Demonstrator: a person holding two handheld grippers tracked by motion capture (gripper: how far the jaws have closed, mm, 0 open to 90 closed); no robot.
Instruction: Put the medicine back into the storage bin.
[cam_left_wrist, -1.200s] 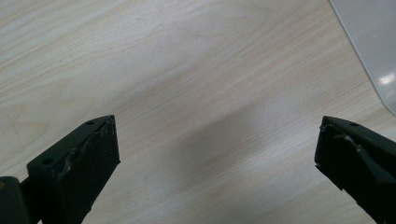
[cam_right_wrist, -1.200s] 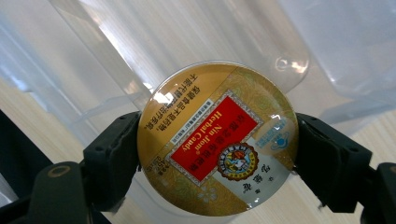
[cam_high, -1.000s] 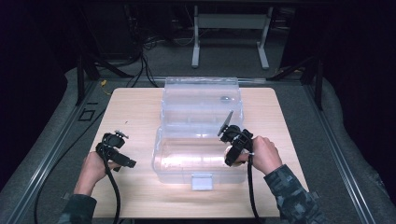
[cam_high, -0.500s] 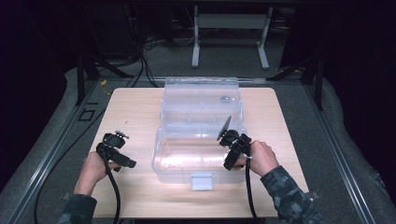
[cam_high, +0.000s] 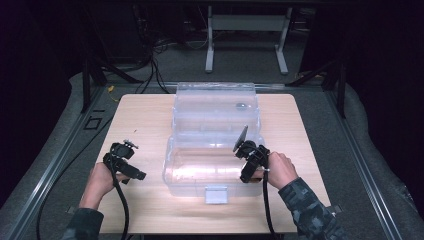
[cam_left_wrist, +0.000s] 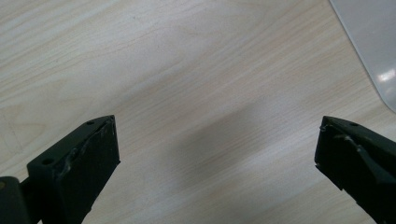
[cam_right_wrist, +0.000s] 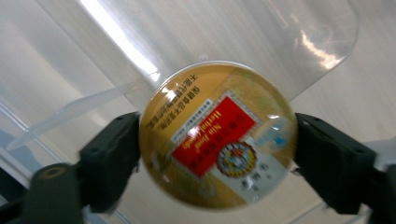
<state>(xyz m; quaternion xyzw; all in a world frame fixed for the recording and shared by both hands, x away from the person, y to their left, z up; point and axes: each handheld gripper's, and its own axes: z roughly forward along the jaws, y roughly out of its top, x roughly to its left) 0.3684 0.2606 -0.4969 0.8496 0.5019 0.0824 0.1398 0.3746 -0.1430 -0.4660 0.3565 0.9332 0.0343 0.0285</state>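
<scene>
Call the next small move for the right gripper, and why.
Probably lower the round tin a little further into the clear box, then let go. The right gripper holds the tin over the open box, its fingers just opening. The left gripper is open above bare table.

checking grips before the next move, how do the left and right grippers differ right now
The left gripper has nothing between its jaws, while the right gripper has a round gold tin with a red label between its jaws, which have just been opening. The left gripper hovers over the bare pale wooden table; the right sits at the clear plastic box. Both have two black jaws set wide apart.
</scene>
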